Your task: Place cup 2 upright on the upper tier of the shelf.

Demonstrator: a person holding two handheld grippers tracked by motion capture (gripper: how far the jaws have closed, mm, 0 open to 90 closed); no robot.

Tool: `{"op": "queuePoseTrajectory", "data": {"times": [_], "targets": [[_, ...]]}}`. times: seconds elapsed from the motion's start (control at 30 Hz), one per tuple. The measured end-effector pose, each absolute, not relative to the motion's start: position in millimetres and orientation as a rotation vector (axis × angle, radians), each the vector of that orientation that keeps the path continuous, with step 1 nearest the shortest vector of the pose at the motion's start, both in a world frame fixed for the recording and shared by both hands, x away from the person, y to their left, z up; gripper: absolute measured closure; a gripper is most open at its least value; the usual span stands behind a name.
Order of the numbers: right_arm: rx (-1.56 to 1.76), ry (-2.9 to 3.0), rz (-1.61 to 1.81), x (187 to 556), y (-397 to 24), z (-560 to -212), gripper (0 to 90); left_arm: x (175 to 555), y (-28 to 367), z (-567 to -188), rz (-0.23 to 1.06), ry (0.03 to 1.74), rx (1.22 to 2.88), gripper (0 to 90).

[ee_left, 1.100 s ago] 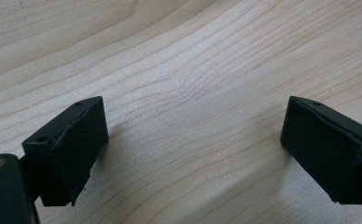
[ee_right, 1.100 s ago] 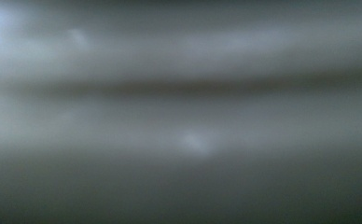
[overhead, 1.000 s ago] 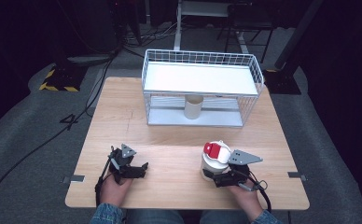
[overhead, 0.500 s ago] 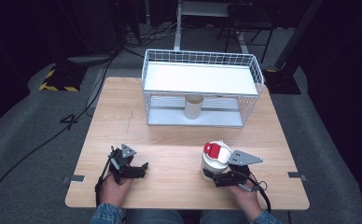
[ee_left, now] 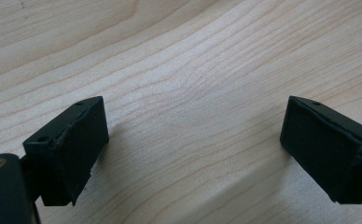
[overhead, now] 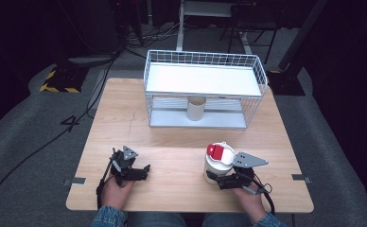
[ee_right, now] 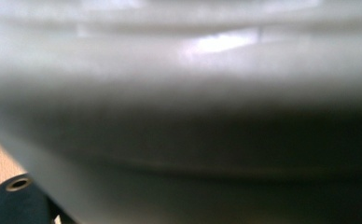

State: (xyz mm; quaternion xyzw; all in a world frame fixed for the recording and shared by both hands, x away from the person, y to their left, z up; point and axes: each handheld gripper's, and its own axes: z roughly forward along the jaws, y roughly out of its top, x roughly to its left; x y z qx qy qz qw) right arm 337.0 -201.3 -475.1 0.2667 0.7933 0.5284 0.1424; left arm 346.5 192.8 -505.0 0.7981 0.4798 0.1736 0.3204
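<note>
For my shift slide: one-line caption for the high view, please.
Right gripper, jaws just closing, at a white red-lidded container; left gripper open on the table; wire rack behind.

High view: from above the near edge, facing forward and down over the whole desk (overhead: 172,137). Left gripper view: low, very near the bare wood shared with the high view. Right gripper view: pressed against the white container (ee_right: 179,116), blurred.

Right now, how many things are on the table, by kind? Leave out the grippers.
Wire rack: 1
White container with red-and-white lid, at the right gripper: 1
Cream cylinder on the rack's lower shelf: 1
Total: 3
</note>
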Motion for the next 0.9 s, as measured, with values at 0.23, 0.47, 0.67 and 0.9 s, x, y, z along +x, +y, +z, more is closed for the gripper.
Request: {"op": "queuePoseTrajectory", "data": {"times": [0.23, 0.47, 0.67, 0.9], "targets": [[0.765, 2.282, 1.532, 336, -204, -467, 13.3, 346, 193, -505, 0.457, 1.262, 2.095, 8.3], [0.748, 2.269, 1.544, 338, -207, -451, 13.4, 346, 193, -505, 0.456, 1.262, 2.096, 8.3], [0.738, 2.261, 1.551, 339, -207, -437, 13.4, 346, 193, -505, 0.458, 1.262, 2.096, 8.3], [0.728, 2.248, 1.572, 343, -206, -420, 13.4, 346, 193, -505, 0.456, 1.261, 2.096, 8.3]]}}
